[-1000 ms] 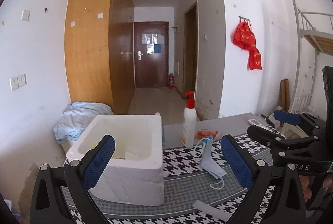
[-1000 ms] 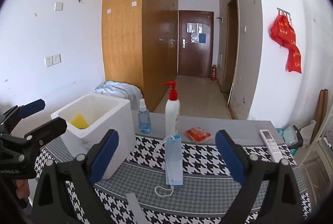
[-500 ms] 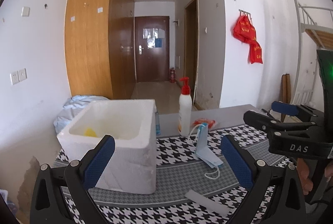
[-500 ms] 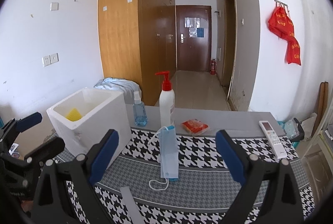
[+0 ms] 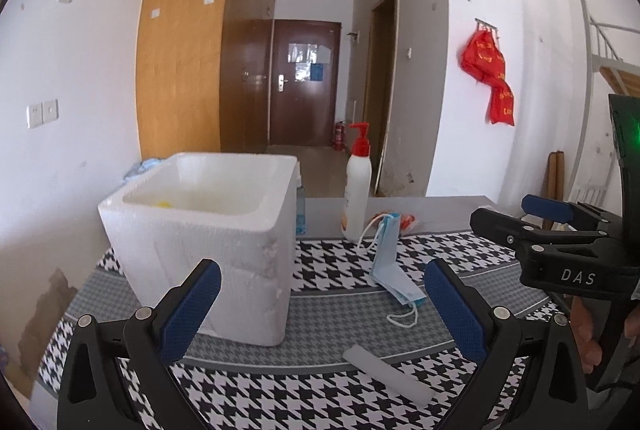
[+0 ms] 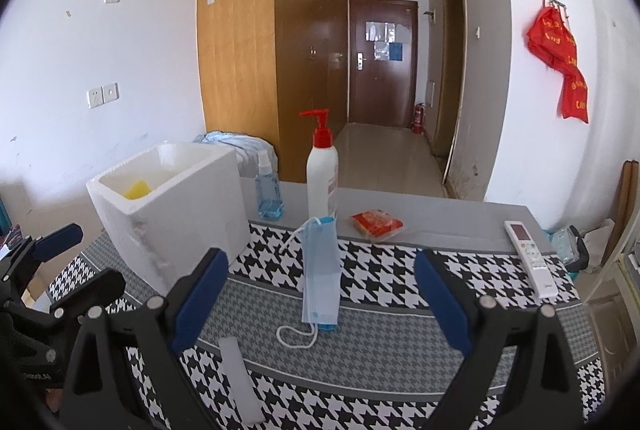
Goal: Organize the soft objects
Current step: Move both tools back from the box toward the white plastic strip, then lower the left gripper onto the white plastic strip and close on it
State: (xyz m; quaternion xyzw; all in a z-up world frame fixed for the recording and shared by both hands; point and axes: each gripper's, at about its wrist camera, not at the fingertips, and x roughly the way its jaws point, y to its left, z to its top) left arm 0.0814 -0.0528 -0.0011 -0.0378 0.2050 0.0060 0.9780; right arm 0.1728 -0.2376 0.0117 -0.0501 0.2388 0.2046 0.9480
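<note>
A blue face mask [image 6: 320, 278] [image 5: 390, 262] leans against a white pump bottle [image 6: 322, 174] [image 5: 356, 186] and trails onto the houndstooth cloth. A white foam box [image 5: 200, 242] [image 6: 168, 206] stands at the left with a yellow sponge [image 6: 137, 189] inside. A white foam strip [image 5: 386, 376] [image 6: 240, 378] lies near the front. My left gripper [image 5: 320, 306] is open and empty, just in front of the box. Open and empty too, my right gripper [image 6: 322, 302] frames the mask from the near side.
A small blue spray bottle [image 6: 269, 190] stands behind the box. A red packet [image 6: 376, 224] and a white remote [image 6: 530, 258] lie on the grey table [image 6: 440, 218] at the back right. A bundle of pale blue cloth [image 6: 236, 146] sits behind the table's left end.
Both grippers have come lower and closer to the table. The box and mask now look larger in both views. Neither gripper's jaws changed.
</note>
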